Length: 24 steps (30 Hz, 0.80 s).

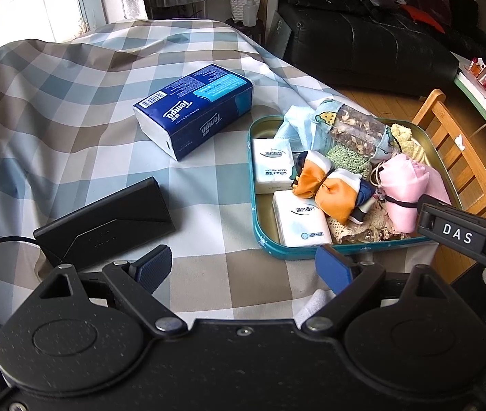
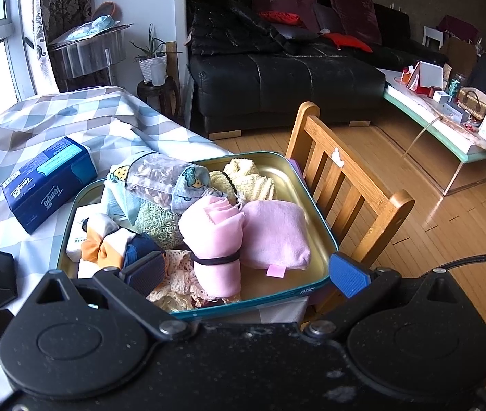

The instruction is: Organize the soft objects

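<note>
Checked tablecloth [image 1: 71, 109] w/ teal tin [image 2: 318, 226], black sofa [image 2: 277, 78] behind

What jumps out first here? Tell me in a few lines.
The teal-rimmed tin tray at the table's edge, heaped with soft things: a pink rolled cloth bound with a black band, an orange bundle and small white tissue packs. To its left, on the checked tablecloth, lies a blue Tempo tissue pack, outside the tray. Both tools hang open near the tray, holding nothing.
</note>
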Each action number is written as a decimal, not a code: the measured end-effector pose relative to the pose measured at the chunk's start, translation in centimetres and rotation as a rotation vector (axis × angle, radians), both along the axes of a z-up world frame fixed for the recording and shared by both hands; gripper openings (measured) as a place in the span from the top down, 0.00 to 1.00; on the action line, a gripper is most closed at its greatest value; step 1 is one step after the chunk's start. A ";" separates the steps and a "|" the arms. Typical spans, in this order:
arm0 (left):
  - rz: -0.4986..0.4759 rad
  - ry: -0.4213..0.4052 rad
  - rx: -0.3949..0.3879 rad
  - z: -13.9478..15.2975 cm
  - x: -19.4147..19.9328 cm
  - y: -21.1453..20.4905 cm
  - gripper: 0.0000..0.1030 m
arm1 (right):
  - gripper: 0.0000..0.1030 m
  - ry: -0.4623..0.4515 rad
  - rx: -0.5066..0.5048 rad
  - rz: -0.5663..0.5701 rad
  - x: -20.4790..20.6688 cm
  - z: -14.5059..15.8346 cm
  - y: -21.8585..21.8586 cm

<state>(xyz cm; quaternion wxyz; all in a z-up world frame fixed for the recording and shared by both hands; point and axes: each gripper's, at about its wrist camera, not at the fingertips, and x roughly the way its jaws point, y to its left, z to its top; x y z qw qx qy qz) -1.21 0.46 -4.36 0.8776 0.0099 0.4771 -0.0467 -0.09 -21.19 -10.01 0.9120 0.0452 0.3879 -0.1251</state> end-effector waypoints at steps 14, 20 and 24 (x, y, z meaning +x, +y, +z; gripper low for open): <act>0.059 0.004 0.000 -0.1 0.8 1.6 0.15 | 0.00 0.012 -0.012 0.013 0.1 -0.2 0.3; 0.074 0.001 -0.004 -0.2 1.1 2.0 0.15 | 0.00 0.011 -0.016 0.025 0.1 -0.2 0.4; 0.070 -0.012 -0.012 -0.2 1.1 2.0 0.15 | 0.00 0.003 -0.005 0.049 0.0 -0.1 0.5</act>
